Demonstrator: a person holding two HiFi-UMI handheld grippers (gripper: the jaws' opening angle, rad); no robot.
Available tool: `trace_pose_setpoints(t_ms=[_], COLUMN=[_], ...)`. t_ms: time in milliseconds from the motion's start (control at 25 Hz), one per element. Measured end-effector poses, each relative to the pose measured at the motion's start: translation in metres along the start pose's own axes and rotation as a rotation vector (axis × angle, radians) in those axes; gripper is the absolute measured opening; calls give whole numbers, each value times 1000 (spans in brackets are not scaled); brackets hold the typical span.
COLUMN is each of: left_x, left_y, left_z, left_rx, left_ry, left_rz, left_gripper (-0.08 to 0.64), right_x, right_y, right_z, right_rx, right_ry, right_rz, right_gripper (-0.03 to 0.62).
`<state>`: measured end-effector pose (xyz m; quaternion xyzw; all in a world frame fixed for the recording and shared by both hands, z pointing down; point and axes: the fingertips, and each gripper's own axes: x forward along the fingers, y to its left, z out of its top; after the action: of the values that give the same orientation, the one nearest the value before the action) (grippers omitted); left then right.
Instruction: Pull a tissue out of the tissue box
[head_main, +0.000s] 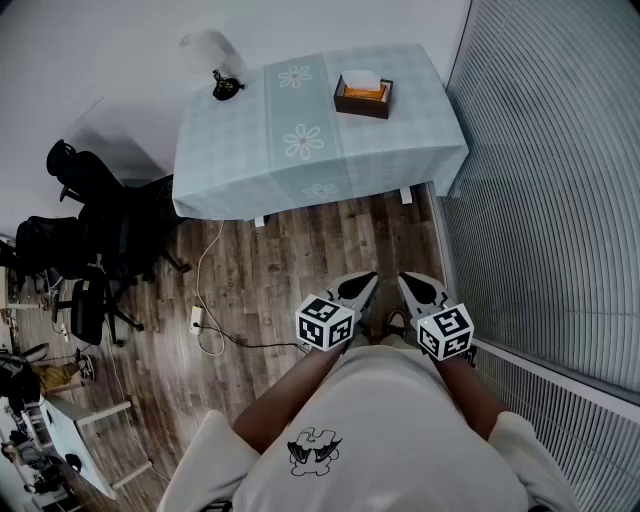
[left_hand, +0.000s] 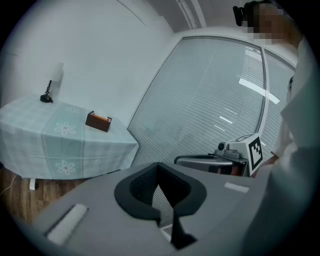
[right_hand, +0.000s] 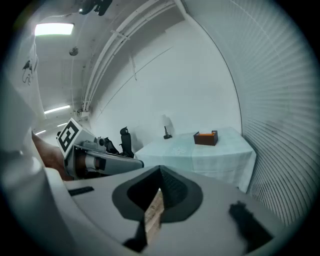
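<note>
Tissue box (head_main: 363, 96) sits on the far bench (head_main: 300, 180), well apart from both claws. The left claw (head_main: 366, 282) and right claw (head_main: 408, 284) are closed, holding nothing. Best to step close first, then pinch only the white tissue (head_main: 360, 80) that pokes up.

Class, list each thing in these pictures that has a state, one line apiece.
tissue box: upright on the table, untouched, a tissue poking out the top
left gripper: jaws together, nothing held
right gripper: jaws together, nothing held
tablecloth: spread over the table, draping its edges
</note>
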<state>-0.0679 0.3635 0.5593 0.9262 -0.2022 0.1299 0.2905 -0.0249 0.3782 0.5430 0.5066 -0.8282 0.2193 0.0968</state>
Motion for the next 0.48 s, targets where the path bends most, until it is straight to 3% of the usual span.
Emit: trace_pose_setpoints(t_ms=[480], left_x=[-1], left_y=[3], left_z=[0], left_rx=[-18], left_ry=[0], left_rz=[2], left_gripper=[5], right_x=[4], right_y=[2], right_z=[2], right_rx=[-11], right_ry=[7], right_rz=[0], right_gripper=[12])
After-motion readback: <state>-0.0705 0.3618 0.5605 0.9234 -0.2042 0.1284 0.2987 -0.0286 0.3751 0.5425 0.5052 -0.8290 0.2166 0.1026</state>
